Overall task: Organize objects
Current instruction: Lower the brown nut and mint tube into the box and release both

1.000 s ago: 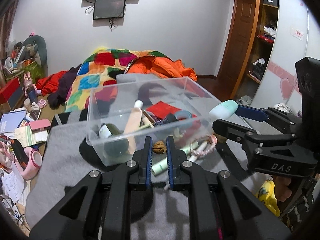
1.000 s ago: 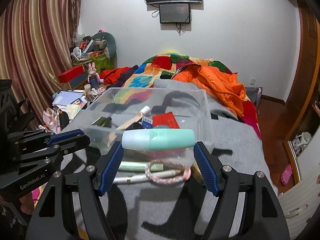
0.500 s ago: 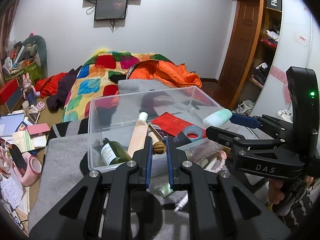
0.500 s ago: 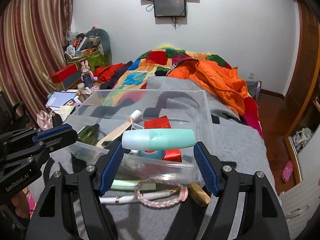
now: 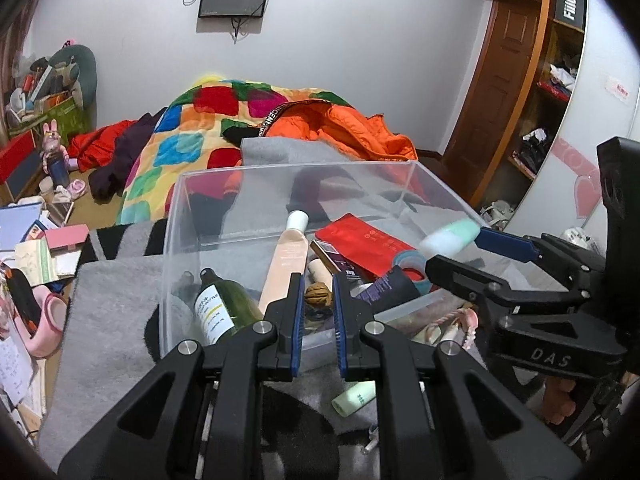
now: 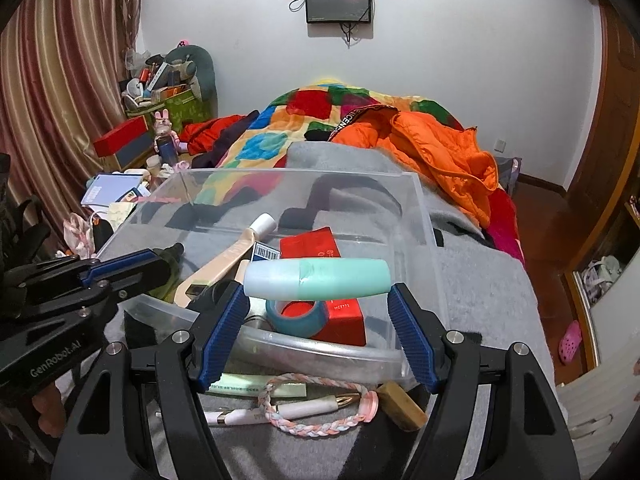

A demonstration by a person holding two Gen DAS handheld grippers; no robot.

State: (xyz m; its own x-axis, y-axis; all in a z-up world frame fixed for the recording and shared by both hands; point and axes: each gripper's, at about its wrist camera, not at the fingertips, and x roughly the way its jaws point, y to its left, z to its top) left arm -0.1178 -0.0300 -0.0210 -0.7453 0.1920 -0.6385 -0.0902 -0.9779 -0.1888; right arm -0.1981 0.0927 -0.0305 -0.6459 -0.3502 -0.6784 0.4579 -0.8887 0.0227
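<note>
Both your grippers have advanced over the clear bin (image 6: 416,216). Your left gripper (image 5: 316,300) pinches a walnut (image 5: 319,295) at its tips; your right gripper (image 6: 316,304) clamps a mint bottle (image 6: 318,278) endwise above the bin's near rim.

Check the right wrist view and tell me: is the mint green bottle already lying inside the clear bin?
No. The mint green bottle is clamped crosswise between the right tool's blue pads, held above the clear bin.

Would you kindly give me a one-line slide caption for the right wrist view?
Right tool holds a mint-green bottle crosswise above the clear plastic bin of sundries on a grey blanket.
</note>
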